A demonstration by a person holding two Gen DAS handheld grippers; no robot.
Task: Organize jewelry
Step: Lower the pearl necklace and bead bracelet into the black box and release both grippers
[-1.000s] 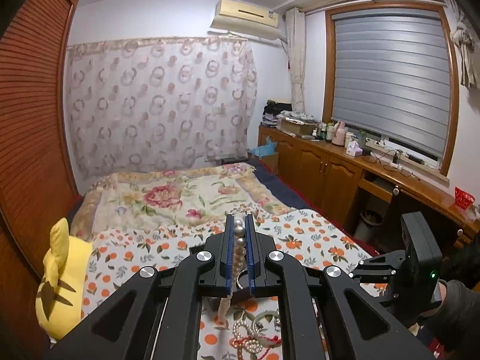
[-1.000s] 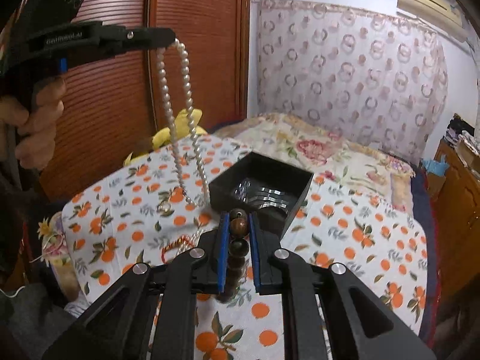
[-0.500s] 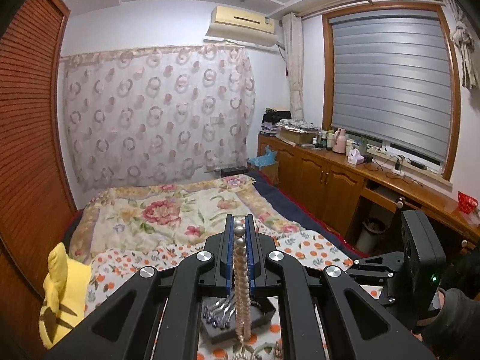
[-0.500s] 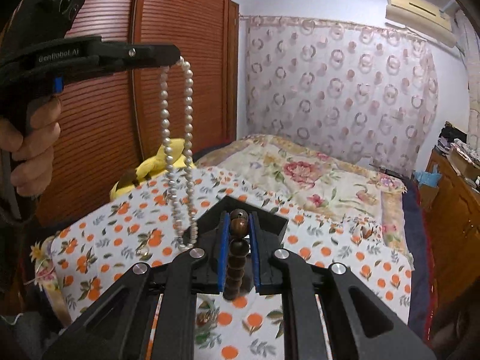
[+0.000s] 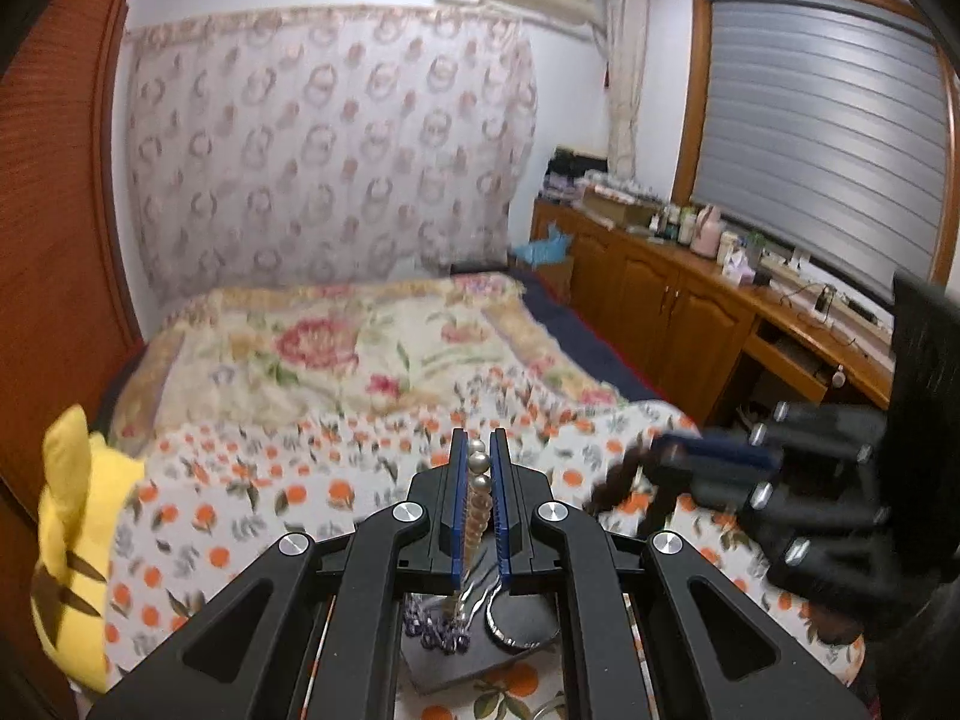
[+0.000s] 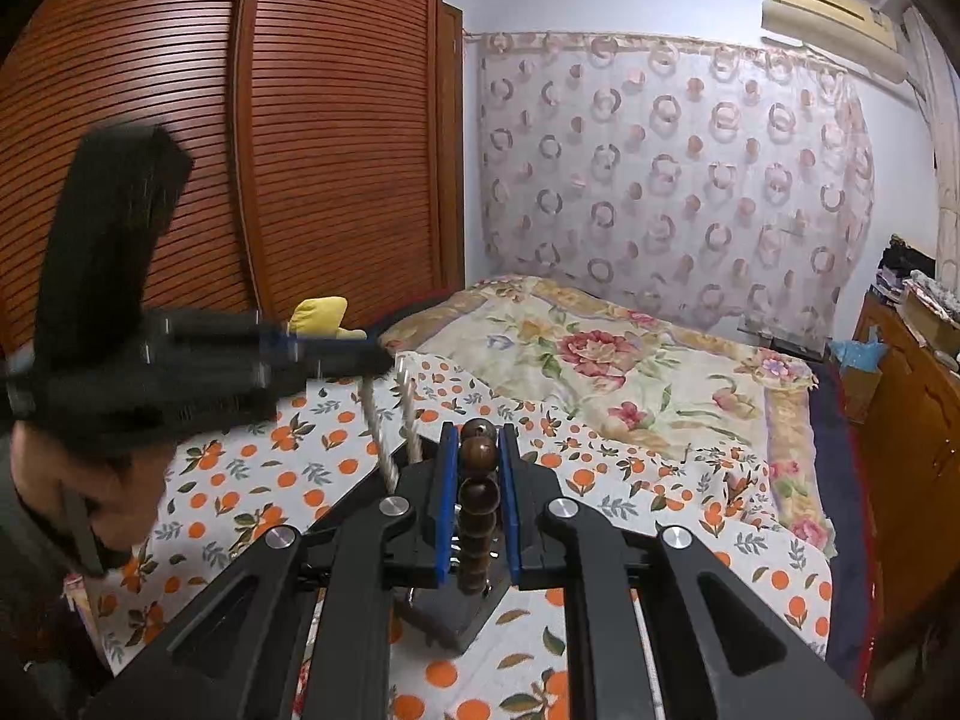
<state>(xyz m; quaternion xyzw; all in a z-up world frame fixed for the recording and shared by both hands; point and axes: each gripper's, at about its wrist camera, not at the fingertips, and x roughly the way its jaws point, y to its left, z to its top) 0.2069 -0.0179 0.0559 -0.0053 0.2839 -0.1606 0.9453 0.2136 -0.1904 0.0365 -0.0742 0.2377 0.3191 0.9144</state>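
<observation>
hanging from the left gripper [image 5: 478,468] is a pearl necklace [image 5: 477,501], its jaws pinching the top beads so the strand drops straight down — long axis vertical — toward a dark jewelry box [image 5: 480,642] that sits on the orange-print bedspread [image 5: 240,504] right beneath. the right gripper [image 6: 477,456] pinches a wooden bead bracelet [image 6: 478,498] the same way, dark brown beads stacked between the blue pads and trailing down toward the same box [image 6: 456,612].

what the coming move seems to turn on is that the box lies directly below both pairs of jaws, so each strand only needs lowering along its own hanging line. judging by the two views, the left gripper looks the better centred over the box, with the pearls' lower end already down near its contents; the right one hovers just beside, a touch off to one side.

the left wrist view shows inside the box: silvery pieces and a small purple-beaded item lying on grey foam. the right wrist view hides that interior behind its own frame, but it shows the left gripper [image 6: 360,360] side-on, blurred, with two pearl strands [image 6: 390,420] falling from it as a loop. the bracelet appears from the left only as a brown smear [image 5: 618,480].
</observation>
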